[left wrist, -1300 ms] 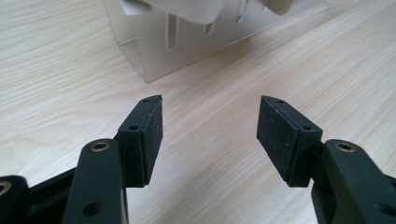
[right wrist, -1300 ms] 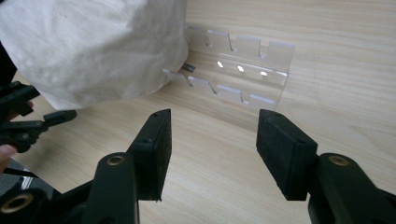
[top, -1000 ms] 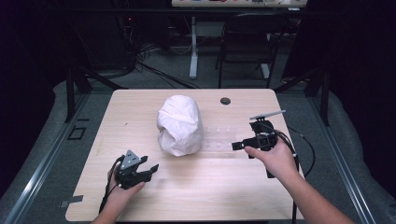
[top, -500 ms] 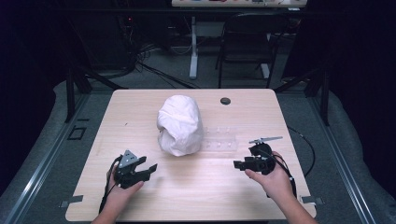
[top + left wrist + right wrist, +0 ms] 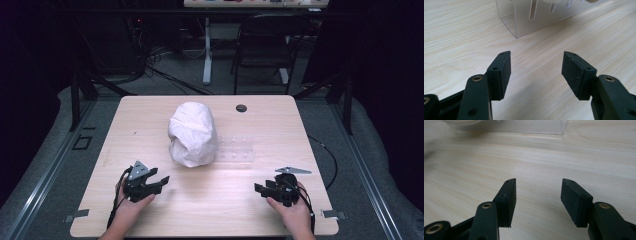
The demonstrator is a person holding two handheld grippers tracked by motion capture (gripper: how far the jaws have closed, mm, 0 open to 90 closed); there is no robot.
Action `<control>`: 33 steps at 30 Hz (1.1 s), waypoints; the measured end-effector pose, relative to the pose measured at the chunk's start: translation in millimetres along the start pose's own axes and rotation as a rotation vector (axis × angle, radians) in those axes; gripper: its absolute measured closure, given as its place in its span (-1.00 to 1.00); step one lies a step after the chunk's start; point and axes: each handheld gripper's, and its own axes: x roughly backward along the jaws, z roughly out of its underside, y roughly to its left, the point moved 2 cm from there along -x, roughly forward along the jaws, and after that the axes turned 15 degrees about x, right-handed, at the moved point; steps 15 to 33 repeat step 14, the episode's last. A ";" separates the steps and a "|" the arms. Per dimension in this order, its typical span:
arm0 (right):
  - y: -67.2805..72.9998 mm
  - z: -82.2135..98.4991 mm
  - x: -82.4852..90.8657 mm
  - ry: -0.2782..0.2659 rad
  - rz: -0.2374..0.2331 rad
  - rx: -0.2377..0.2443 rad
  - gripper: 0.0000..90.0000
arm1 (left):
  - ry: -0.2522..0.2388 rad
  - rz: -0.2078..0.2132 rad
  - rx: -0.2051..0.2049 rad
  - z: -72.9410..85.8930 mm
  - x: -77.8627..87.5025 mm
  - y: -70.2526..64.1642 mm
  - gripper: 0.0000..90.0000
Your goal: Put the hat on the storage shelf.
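A crumpled white bag (image 5: 192,134) sits in the middle of the wooden table (image 5: 150,115). A clear plastic rack (image 5: 236,149) (image 5: 536,17) (image 5: 524,126) lies just to its right. My left gripper (image 5: 161,182) (image 5: 536,68) rests near the table's front left, open, with nothing between its pads. My right gripper (image 5: 259,190) (image 5: 538,195) rests near the front right, also open and empty, pointing left. Both stand well short of the bag and the rack.
A small dark round disc (image 5: 241,108) lies near the table's far edge. A black chair (image 5: 262,45) and a desk leg (image 5: 207,55) stand beyond the table. Tape marks (image 5: 76,216) flank the front corners.
My right gripper has drawn back from beside the clear rack toward the front right edge of the table and come down low. The left gripper has stayed put.
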 end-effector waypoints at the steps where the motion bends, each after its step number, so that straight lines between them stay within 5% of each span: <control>1: -1.0 2.1 -0.9 -0.022 0.018 0.006 0.03 | 0.001 0.002 0.005 0.1 -0.2 -0.3 -0.09; 4: -1.9 7.3 -1.0 -0.039 0.070 0.024 0.05 | 0.005 0.006 0.005 0.2 -0.5 -0.3 -0.09; 10: -4.1 16.0 2.7 -0.117 0.068 0.049 0.04 | 0.006 0.019 0.005 0.3 -1.8 -1.7 -0.08; 33: -7.8 21.7 3.6 -0.126 0.095 0.041 0.03 | -0.001 0.026 -0.010 0.2 -2.9 -5.2 -0.09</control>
